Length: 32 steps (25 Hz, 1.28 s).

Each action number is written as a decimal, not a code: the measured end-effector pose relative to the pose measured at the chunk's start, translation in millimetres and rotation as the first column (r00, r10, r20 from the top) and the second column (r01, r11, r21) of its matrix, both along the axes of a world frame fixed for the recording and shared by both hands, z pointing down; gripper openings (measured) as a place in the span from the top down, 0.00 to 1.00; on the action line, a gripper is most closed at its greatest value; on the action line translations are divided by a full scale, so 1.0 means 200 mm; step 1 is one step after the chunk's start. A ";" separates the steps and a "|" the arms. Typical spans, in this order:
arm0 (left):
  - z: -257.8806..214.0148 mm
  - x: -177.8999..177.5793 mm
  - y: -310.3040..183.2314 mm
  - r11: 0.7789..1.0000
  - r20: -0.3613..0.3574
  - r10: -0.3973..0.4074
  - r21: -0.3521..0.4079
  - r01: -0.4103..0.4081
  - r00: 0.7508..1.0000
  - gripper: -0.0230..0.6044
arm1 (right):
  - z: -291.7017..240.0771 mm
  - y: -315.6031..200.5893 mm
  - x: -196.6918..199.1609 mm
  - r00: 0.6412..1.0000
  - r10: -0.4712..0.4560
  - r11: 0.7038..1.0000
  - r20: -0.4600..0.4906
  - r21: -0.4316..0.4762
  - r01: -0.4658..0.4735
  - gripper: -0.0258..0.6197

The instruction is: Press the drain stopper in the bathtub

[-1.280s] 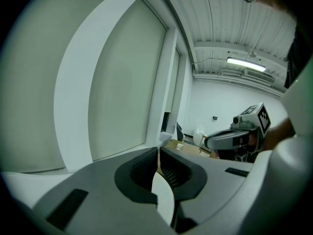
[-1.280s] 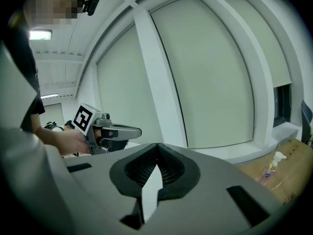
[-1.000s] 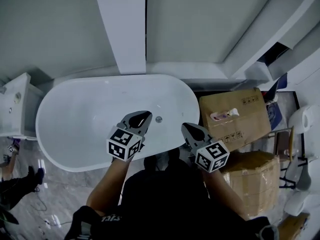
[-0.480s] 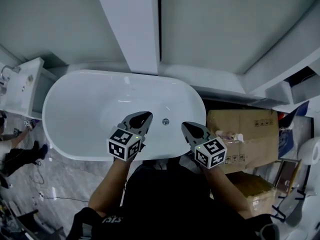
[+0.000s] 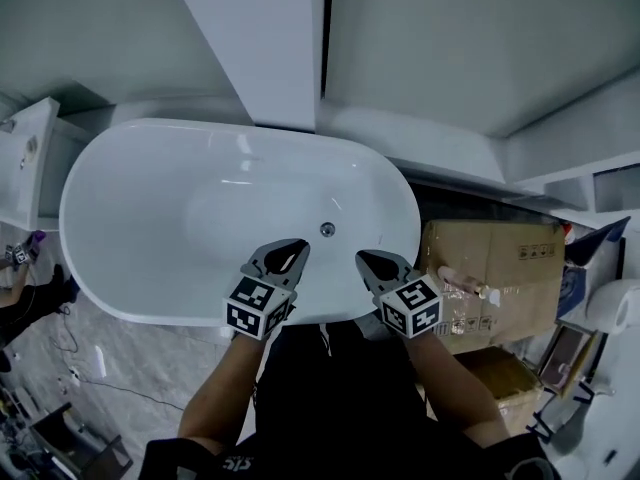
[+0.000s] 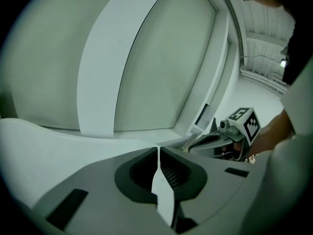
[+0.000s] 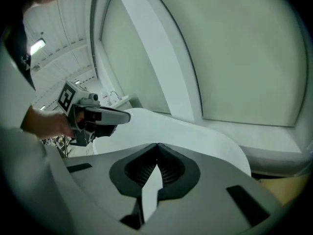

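A white oval bathtub (image 5: 120, 183) fills the middle of the head view. Its small round metal drain stopper (image 5: 327, 229) sits on the tub floor toward the right end. My left gripper (image 5: 296, 248) hovers over the tub's near rim, just left of and nearer than the stopper, jaws shut and empty. My right gripper (image 5: 366, 259) hangs beside it to the right, also shut on nothing. In the left gripper view the right gripper (image 6: 210, 142) shows at the right; in the right gripper view the left gripper (image 7: 120, 116) shows at the left over the tub rim (image 7: 195, 136).
A white pillar (image 5: 265, 48) and grey wall panels stand behind the tub. Cardboard boxes (image 5: 500, 268) are stacked to the right of the tub. A white basin unit (image 5: 25, 158) stands at the left. The floor below is marble tile (image 5: 110, 368).
The head view has swung, so the tub sits lower and further left in the picture. Both grippers stay shut and side by side over the near rim, a little closer to the stopper.
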<state>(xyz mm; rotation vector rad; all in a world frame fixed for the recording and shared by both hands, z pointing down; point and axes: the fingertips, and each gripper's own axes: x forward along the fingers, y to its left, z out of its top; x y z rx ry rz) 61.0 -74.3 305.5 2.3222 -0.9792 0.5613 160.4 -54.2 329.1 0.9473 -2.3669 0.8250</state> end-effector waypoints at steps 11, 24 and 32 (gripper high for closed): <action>1.01 -0.10 -0.13 0.992 -0.026 0.041 -0.122 -0.043 0.999 0.92 | 1.10 -0.18 -0.24 0.995 -0.035 0.983 -0.093 -0.181 0.018 0.94; 2.07 -0.25 -0.25 0.976 0.008 0.064 -0.207 -0.061 0.998 0.92 | 2.41 -0.30 -0.36 0.973 -0.072 0.955 -0.219 -0.297 0.004 0.94; 2.77 -0.37 -0.18 0.950 0.059 0.035 -0.313 -0.014 0.998 0.92 | 3.03 -0.23 -0.22 0.929 -0.100 0.945 -0.357 -0.325 -0.023 0.93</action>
